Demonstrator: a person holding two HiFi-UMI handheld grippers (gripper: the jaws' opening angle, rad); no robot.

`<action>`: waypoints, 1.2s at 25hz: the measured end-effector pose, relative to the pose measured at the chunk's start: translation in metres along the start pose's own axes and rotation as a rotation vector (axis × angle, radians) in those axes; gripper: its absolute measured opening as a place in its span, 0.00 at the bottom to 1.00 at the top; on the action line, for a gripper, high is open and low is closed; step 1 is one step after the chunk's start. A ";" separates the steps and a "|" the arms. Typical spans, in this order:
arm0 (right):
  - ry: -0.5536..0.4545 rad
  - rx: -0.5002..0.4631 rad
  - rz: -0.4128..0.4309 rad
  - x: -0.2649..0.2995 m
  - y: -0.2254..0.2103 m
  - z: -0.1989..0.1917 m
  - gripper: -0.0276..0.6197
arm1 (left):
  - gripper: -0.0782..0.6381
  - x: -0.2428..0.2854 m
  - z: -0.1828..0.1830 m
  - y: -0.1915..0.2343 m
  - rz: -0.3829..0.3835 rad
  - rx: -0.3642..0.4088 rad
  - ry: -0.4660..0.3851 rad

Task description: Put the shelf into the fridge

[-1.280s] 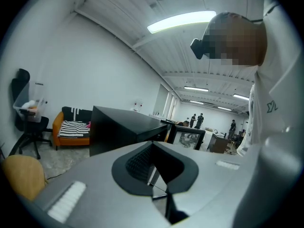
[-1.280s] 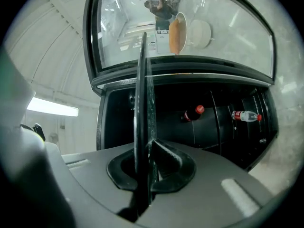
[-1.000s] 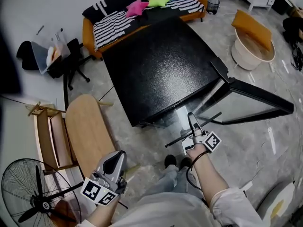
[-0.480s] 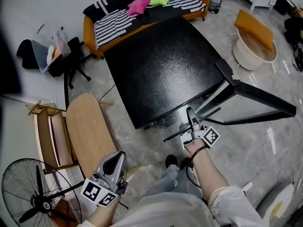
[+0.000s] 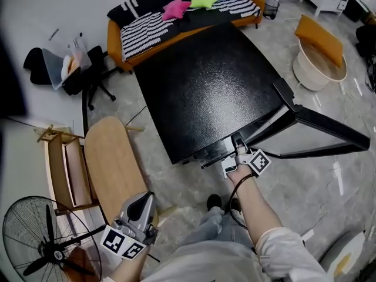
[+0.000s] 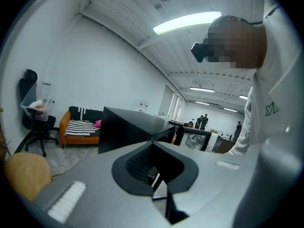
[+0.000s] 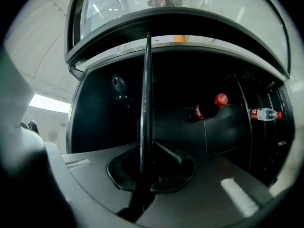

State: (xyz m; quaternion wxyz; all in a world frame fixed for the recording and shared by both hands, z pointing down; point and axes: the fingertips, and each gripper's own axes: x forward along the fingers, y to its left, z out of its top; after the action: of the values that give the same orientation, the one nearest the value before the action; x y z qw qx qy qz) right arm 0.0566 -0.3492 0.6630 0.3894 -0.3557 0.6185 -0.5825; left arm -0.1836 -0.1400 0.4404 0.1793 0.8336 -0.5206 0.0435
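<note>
right gripper (image 7: 148, 169) is pinching the thin, stiff-looking shelf (image 7: 146, 99) by its near edge, probably tippy one-handed; left gripper (image 6: 156, 177) closed, empty.

Thin dark shelf (image 7: 145, 89) edge-on — partly inside open black fridge (image 5: 202, 87).

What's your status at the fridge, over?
Right claw shut on shelf; left claw shut, empty. Shelf edge pointing into open fridge. Cola bottle and clear bottle inside, off the shelf's line.

Open studio-like room — striped sofa (image 5: 147, 29), office chair (image 5: 93, 75), floor fan (image 5: 44, 239), strip light (image 6: 187, 22)
</note>
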 end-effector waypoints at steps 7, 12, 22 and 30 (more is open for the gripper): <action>-0.009 0.018 0.002 0.027 0.003 -0.003 0.07 | 0.10 -0.007 0.002 0.002 0.018 0.005 0.000; 0.002 0.020 -0.005 0.041 0.002 -0.003 0.07 | 0.10 -0.011 0.002 0.003 0.033 0.005 0.000; 0.000 0.019 -0.038 0.053 0.004 -0.004 0.08 | 0.10 -0.010 0.001 0.000 0.036 -0.003 -0.001; 0.035 0.020 0.005 0.050 0.015 -0.006 0.22 | 0.10 -0.007 0.002 -0.009 0.017 -0.005 -0.006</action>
State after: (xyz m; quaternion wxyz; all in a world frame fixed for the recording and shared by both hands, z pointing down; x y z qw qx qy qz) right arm 0.0290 -0.3902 0.6447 0.3833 -0.3400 0.6202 -0.5940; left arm -0.1794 -0.1311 0.4345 0.1795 0.8289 -0.5282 0.0411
